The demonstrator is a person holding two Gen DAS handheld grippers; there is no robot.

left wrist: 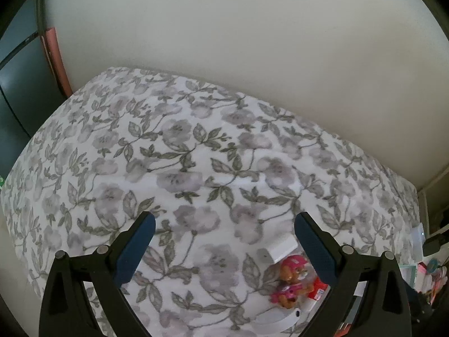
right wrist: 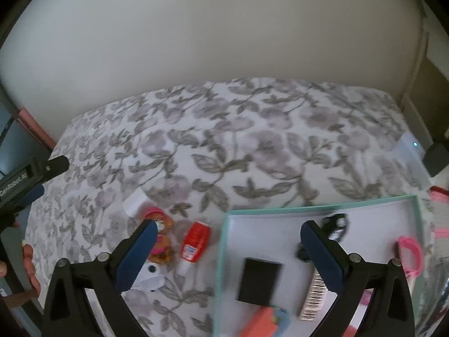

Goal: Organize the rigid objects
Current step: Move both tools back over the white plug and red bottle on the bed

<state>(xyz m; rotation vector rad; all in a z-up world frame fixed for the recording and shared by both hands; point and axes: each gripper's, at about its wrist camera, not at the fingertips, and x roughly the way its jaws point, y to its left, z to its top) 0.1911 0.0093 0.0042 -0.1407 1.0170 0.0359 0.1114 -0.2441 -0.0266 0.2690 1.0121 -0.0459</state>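
Note:
My left gripper point(left wrist: 224, 221) is open and empty above the floral bedsheet point(left wrist: 168, 146). A pink-and-brown toy pup point(left wrist: 290, 280) lies near its right finger, beside a small white box point(left wrist: 277, 250) and a red item point(left wrist: 318, 292). My right gripper point(right wrist: 228, 230) is open and empty over the left edge of a teal-rimmed white tray point(right wrist: 415, 205). In the tray lie a black block point(right wrist: 259, 283), a dark toy point(right wrist: 335, 224), a barcode strip point(right wrist: 313, 300), pink scissors handles point(right wrist: 411, 255) and an orange-and-blue item point(right wrist: 266, 323). Left of the tray lie a red glue tube point(right wrist: 195, 238), the toy pup point(right wrist: 161, 244) and the white box point(right wrist: 136, 200).
A pale wall rises behind the bed. A dark cabinet point(left wrist: 16, 84) stands at the left. A white device with a small light point(right wrist: 411, 147) sits at the bed's right edge. The left gripper's body point(right wrist: 28, 177) shows at the left in the right wrist view. A white rounded object point(left wrist: 277, 320) lies below the pup.

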